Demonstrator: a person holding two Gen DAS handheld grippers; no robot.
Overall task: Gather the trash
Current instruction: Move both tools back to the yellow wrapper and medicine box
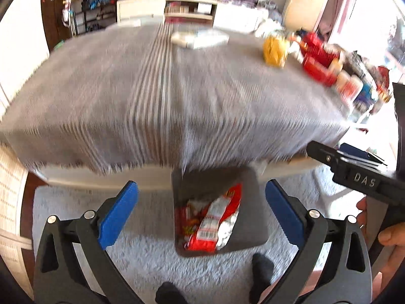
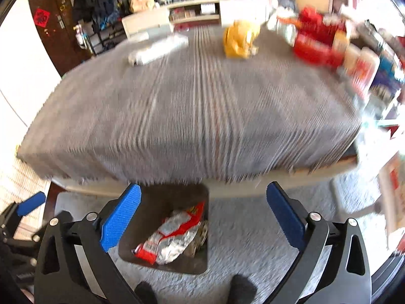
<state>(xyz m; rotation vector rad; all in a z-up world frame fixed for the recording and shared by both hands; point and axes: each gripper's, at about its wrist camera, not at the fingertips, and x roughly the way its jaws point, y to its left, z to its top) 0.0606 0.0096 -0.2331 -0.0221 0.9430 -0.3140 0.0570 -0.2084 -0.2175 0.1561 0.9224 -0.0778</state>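
A dark grey trash bin [image 1: 250, 197] [image 2: 141, 243] stands on the carpet at the table's near edge. It holds crumpled red and silver snack wrappers [image 1: 215, 223] [image 2: 174, 235]. My left gripper [image 1: 201, 212] is open and empty above the bin. My right gripper [image 2: 202, 215] is open and empty, above and just right of the bin; its body shows in the left wrist view [image 1: 359, 177]. A crumpled yellow wrapper [image 1: 274, 50] [image 2: 240, 39] lies on the grey tablecloth [image 1: 152, 88] [image 2: 177, 114] at the far side. A white packet [image 1: 200, 38] [image 2: 157, 48] lies near the far edge.
Red boxes [image 1: 319, 63] [image 2: 319, 43] and several cans and cartons [image 1: 359, 91] [image 2: 367, 71] line the table's right side. A white low cabinet [image 1: 189, 10] stands behind the table. A pale shaggy carpet [image 1: 152, 253] covers the floor. Both views are blurred by motion.
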